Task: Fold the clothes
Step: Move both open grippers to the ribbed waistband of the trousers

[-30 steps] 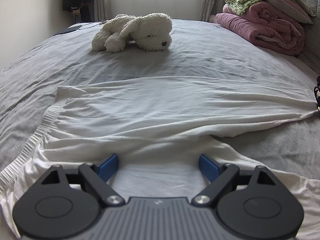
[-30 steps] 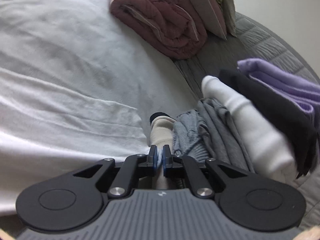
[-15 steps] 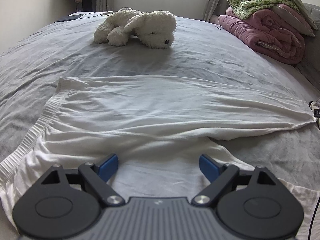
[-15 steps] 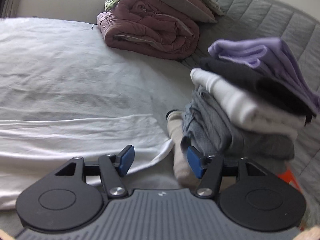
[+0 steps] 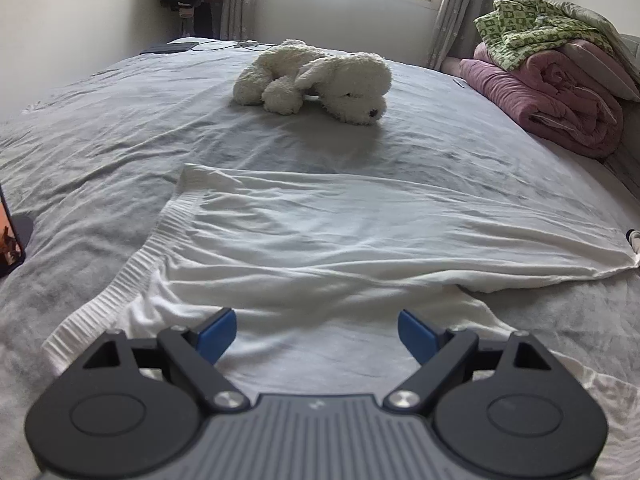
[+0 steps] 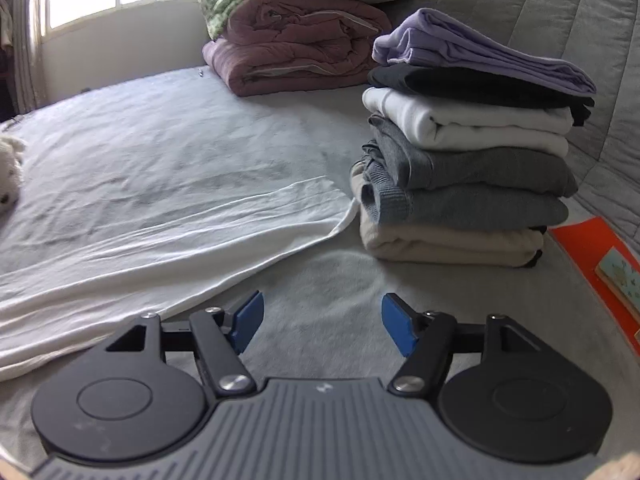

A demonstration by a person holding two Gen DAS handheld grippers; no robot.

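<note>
White pants (image 5: 340,248) lie spread flat on the grey bed (image 5: 100,140), right in front of the left gripper (image 5: 316,330). Both blue pads (image 5: 216,334) of that gripper are wide apart and hold nothing. The cloth passes just under and between them. The stretchy ribbed waistband (image 5: 148,256) runs off to the left of the gripper. The leg end reaches far out to its right.

Further ahead of the left gripper, past the pants, a fluffy white toy dog (image 5: 320,78) lies on the bed. Up ahead and to the right sits a rolled pink blanket (image 5: 560,100) with a green checked one (image 5: 532,32) on top.

The right gripper (image 6: 322,328) is wide open too and grips nothing. Only bare grey bed lies between its blue pads (image 6: 248,322). The leg end of the white pants (image 6: 160,240) lies ahead and to its left, and the hem tip comes very near the stack of folded clothes (image 6: 468,160). I cannot tell if they touch. That stack stands ahead and to the right of the gripper. It has a purple piece (image 6: 480,48) on top, then black, white, two grey and a cream one at the bottom. An orange thing (image 6: 600,264) lies on the bed further right.
</note>
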